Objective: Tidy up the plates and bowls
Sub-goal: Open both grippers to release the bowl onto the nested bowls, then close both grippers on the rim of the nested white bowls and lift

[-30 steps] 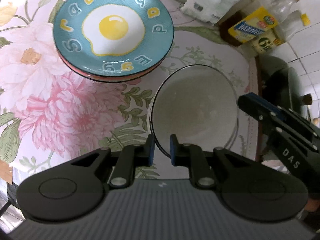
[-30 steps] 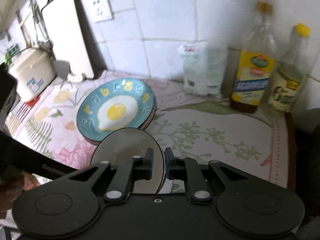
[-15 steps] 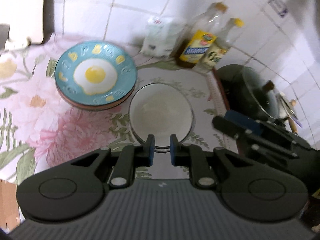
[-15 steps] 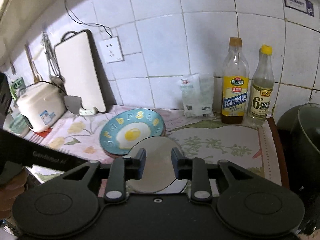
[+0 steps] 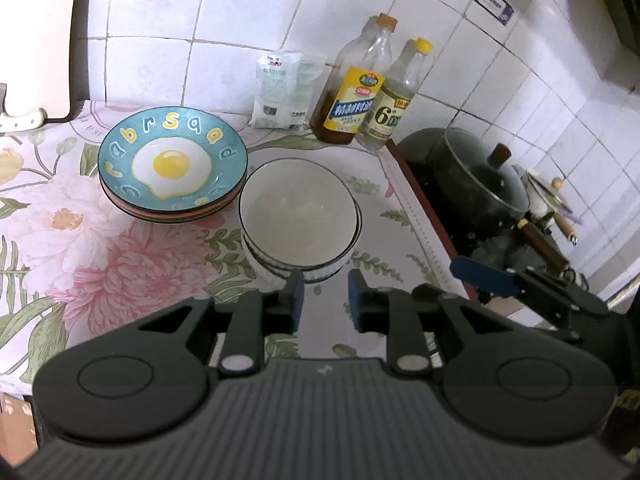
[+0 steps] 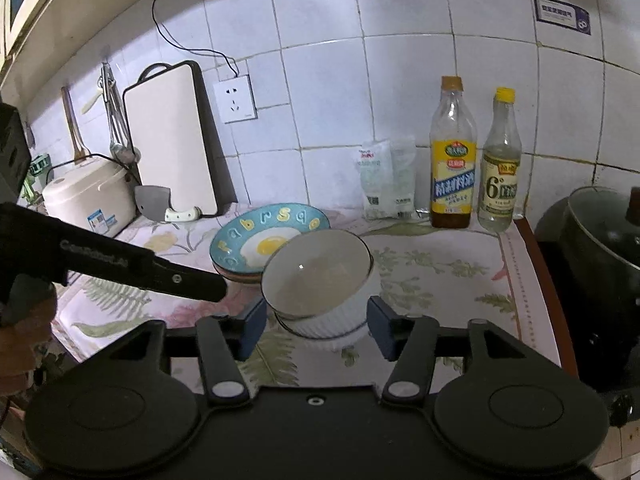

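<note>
On the bench covered with a pink and green flowered cloth [image 5: 80, 240], things stand from left to right as follows. At the back left corner a cream-coloured rice cooker [image 6: 90, 196] stands beside a white cutting board with a dark rim [image 6: 170, 140], which leans on the tiled wall. Next comes a stack of shallow plates; the top one is a teal ceramic plate with a fried-egg picture and yellow letters [image 5: 172, 164], and orange and dark rims show under it. Just to the right, very near or touching the plate stack, is a stack of white ribbed bowls with dark rims [image 5: 298, 216]; the top bowl sits a little tilted in the lower one. Behind them, along the back edge, stand a white plastic bag [image 5: 286, 88], a clear bottle with a yellow label [image 5: 354, 88] and a clear bottle with a yellow cap [image 5: 394, 100]. Past the right edge of the bench is a dark pot with a glass lid [image 5: 476, 176].

The left gripper [image 5: 325, 302] is in front of the bowls, its blue pads spreading apart with nothing between them. The right gripper [image 6: 316, 326] is also opening; the bowl stack appears between its pads, but they do not press it.
</note>
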Action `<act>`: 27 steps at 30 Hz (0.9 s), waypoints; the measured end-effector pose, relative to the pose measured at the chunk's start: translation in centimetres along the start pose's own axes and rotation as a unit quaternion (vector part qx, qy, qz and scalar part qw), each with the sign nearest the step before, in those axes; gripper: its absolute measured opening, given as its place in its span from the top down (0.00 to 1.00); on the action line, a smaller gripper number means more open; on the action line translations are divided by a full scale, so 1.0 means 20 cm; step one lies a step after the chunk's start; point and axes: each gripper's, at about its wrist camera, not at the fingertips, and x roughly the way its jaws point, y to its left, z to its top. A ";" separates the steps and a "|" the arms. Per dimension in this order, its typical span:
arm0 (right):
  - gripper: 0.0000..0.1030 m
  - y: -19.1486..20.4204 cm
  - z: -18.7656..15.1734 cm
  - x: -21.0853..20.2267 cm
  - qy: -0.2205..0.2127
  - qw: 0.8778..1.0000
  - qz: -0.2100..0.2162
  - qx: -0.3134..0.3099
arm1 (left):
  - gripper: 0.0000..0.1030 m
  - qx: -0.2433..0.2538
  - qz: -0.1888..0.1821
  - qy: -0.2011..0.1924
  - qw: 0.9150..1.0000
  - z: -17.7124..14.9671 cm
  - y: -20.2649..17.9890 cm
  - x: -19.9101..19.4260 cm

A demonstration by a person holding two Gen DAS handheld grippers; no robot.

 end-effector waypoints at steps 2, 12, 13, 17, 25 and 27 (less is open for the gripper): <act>0.32 -0.01 -0.04 0.02 0.003 1.000 -0.004 -0.003 | 0.67 0.002 -0.003 -0.002 1.000 -0.03 0.02 0.02; 0.06 -0.04 -0.30 0.29 -0.005 0.999 -0.013 -0.033 | 0.39 -0.065 -0.037 -0.022 0.997 -0.18 0.21 0.19; 0.06 -0.05 -0.34 0.35 -0.004 0.999 -0.016 -0.032 | 0.38 -0.078 -0.032 -0.026 0.996 -0.19 0.23 0.23; 0.06 -0.05 -0.43 0.55 0.006 0.999 -0.024 -0.046 | 0.37 -0.101 -0.041 -0.027 0.994 -0.20 0.32 0.35; 0.04 -0.02 -0.44 0.73 0.023 0.996 -0.032 -0.081 | 0.37 -0.176 -0.074 -0.009 0.982 -0.09 0.47 0.57; 0.04 -0.03 -0.40 0.75 0.021 0.996 -0.036 -0.075 | 0.38 -0.185 -0.085 -0.004 0.979 -0.06 0.50 0.62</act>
